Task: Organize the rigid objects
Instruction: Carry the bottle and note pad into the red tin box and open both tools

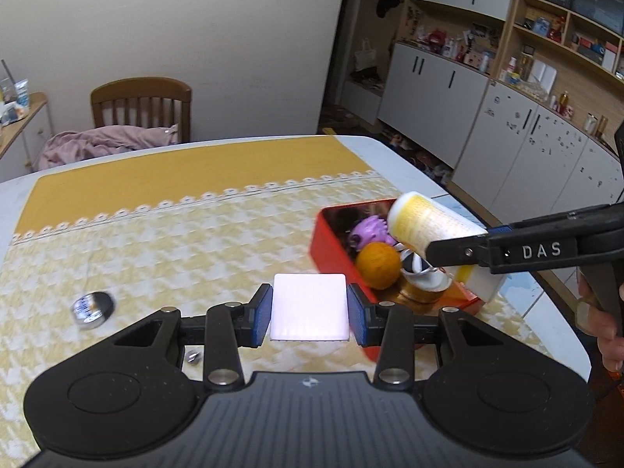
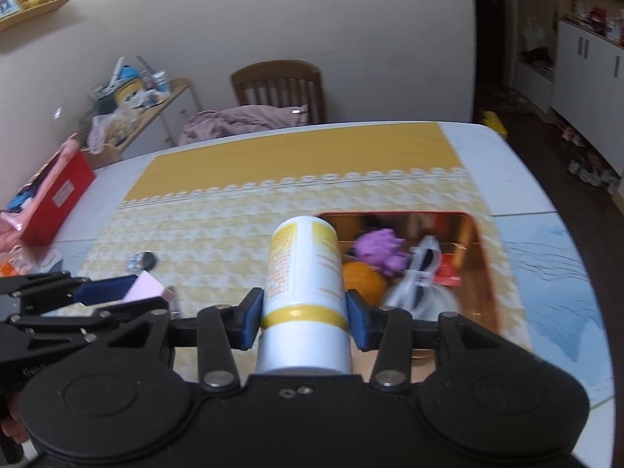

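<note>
My left gripper is shut on a pale pink square block, held above the yellow tablecloth just left of a red tin box. The right gripper is shut on a white and yellow bottle that lies along its fingers; in the left wrist view this bottle hangs over the tin. The tin holds a purple spiky toy, an orange ball, a black and white item and a gold roll.
A small silver and black tin lies on the cloth at the left, with a tiny metal piece near my left fingers. A wooden chair with pink cloth stands beyond the table. A red box sits at the table's far left.
</note>
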Action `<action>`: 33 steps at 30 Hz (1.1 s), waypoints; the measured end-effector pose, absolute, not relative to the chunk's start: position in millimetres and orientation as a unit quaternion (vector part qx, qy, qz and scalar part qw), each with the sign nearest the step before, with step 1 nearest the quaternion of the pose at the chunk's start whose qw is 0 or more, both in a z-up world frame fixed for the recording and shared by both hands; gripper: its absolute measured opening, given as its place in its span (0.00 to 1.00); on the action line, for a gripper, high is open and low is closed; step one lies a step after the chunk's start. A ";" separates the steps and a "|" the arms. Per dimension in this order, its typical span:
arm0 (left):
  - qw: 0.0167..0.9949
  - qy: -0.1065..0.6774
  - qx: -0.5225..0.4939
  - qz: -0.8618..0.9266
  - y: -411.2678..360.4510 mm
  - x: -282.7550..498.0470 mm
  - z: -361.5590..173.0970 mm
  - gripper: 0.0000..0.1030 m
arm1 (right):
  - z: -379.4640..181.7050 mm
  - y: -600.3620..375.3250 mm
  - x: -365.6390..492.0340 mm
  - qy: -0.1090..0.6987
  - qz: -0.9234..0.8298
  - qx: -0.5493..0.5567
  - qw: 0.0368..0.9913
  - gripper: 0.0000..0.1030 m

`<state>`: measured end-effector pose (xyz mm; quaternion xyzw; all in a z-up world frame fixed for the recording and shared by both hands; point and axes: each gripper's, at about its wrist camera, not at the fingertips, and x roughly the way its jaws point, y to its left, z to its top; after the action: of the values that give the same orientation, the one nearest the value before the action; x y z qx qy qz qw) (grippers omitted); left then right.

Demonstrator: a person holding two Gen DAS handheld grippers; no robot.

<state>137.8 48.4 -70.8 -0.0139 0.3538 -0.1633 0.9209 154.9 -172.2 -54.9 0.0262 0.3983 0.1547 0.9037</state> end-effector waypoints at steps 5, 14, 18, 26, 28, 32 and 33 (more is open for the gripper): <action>0.920 0.350 -0.001 -0.176 20.2 149.2 -69.6 0.39 | -59.8 -204.2 154.8 0.397 0.131 0.024 0.908 0.43; 0.916 0.354 0.031 -0.188 -37.6 184.5 -75.3 0.39 | -72.3 -246.2 161.3 0.402 0.100 0.014 0.910 0.43; 0.912 0.357 0.047 -0.195 -58.7 200.9 -81.6 0.39 | -79.0 -251.9 167.9 0.405 0.097 0.000 0.909 0.43; 0.906 0.379 0.062 -0.178 -83.2 230.2 -103.2 0.39 | -91.8 -254.9 179.8 0.410 0.107 -0.028 0.906 0.43; 0.906 0.382 0.065 -0.172 -86.6 235.4 -106.6 0.39 | -94.1 -254.2 184.0 0.412 0.111 -0.033 0.904 0.43; 0.907 0.386 0.071 -0.155 -89.6 245.0 -112.5 0.39 | -99.0 -248.3 188.7 0.418 0.116 -0.055 0.899 0.43; 0.907 0.388 0.071 -0.148 -89.7 248.6 -113.2 0.39 | -100.1 -246.5 189.3 0.419 0.114 -0.061 0.899 0.43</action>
<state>248.6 -89.7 -113.2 0.0713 0.3885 -0.1485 0.9066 189.2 -246.5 -100.1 -0.0613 0.4185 0.1145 0.8989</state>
